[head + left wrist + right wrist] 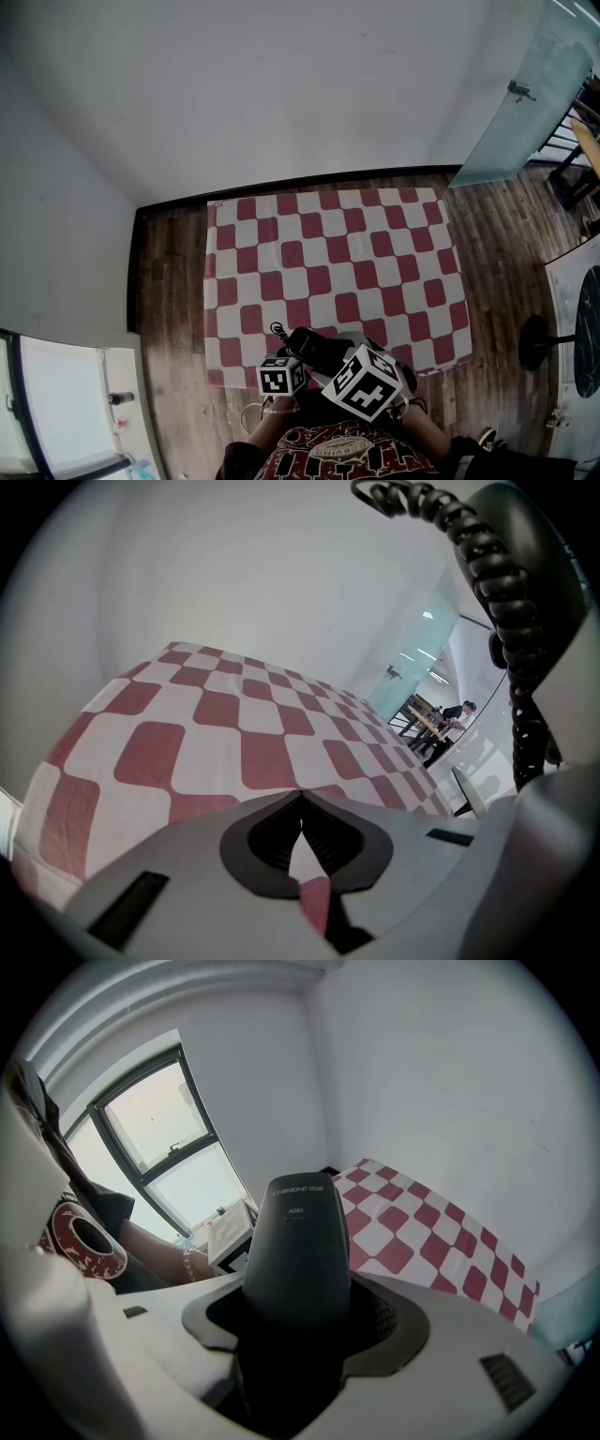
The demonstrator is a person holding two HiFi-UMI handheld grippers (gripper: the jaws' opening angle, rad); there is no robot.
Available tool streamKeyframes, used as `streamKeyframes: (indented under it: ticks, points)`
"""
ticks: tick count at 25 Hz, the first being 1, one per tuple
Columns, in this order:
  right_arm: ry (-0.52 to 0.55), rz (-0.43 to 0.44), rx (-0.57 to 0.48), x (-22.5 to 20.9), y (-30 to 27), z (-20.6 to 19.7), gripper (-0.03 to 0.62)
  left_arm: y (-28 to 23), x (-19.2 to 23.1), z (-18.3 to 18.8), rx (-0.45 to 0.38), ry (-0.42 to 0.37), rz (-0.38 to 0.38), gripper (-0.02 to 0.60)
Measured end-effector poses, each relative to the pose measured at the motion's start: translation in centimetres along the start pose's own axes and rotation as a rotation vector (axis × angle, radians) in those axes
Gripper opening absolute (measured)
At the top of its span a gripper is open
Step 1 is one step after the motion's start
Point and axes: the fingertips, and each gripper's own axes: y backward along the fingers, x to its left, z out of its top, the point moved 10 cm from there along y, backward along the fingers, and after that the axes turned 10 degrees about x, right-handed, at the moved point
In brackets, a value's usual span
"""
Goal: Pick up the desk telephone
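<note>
I am hovering at the near edge of the checkered table [328, 262], where the desk telephone [314, 349] is sitting between my two tools, so a careless tug could be dragging it off that edge. My right gripper [300, 1330] is clamping the black handset [298, 1241] by one end only, and I judge it could be pivoting or slipping in that grasp. The coiled cord [497, 583] is dangling just beside my left gripper [302, 841], which is clenched on nothing, and could be snagging there.
</note>
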Motion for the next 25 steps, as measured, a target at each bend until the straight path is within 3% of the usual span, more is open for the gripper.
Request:
streamKeyframes:
  ticks: [25]
  points:
    - [0.003, 0.009, 0.026, -0.18, -0.1, -0.23, 0.287, -0.46, 0.18, 0.02, -0.007, 0.001, 0.01, 0.009]
